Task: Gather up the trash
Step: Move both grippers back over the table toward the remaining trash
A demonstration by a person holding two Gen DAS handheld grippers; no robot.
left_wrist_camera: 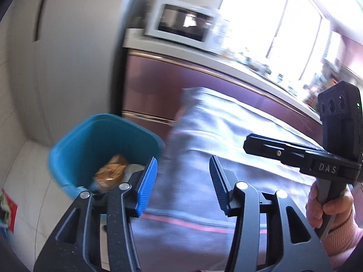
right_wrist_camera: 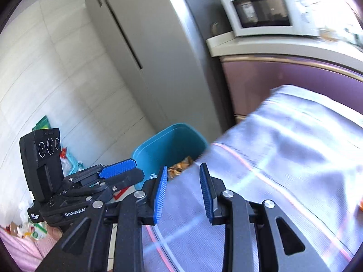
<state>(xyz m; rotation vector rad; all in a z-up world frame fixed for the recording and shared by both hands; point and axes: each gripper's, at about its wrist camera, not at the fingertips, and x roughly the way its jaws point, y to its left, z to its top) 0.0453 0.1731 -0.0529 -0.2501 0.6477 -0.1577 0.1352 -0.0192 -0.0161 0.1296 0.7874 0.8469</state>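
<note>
**Two grippers empty above the bin and table edge**

One teal bin (left_wrist_camera: 104, 149) stands on the pale floor at lower left of the left wrist view, hard against the corner of a table under a grey-lilac cloth (left_wrist_camera: 238, 140). Inside it lie a crumpled orange-brown wrapper (left_wrist_camera: 111, 172) and something white beside it. In the right wrist view the same bin sits at lower centre, wrapper just visible past the cloth's edge.

Both grippers are spread with nothing between their blue pads. The left gripper (left_wrist_camera: 182, 183) hangs over the table's edge, its left pad in front of the bin's rim. The right gripper (right_wrist_camera: 182, 192), jaws narrower, also hangs over the cloth by the bin.

A hand (left_wrist_camera: 326, 206) in a pink sleeve grips the right tool at lower right. Behind, a white microwave (left_wrist_camera: 181, 22) sits on a counter above purple cabinets (left_wrist_camera: 181, 81), beside a grey fridge (right_wrist_camera: 154, 45). More litter (right_wrist_camera: 27, 226) lies on the floor at lower left of the right wrist view.
</note>
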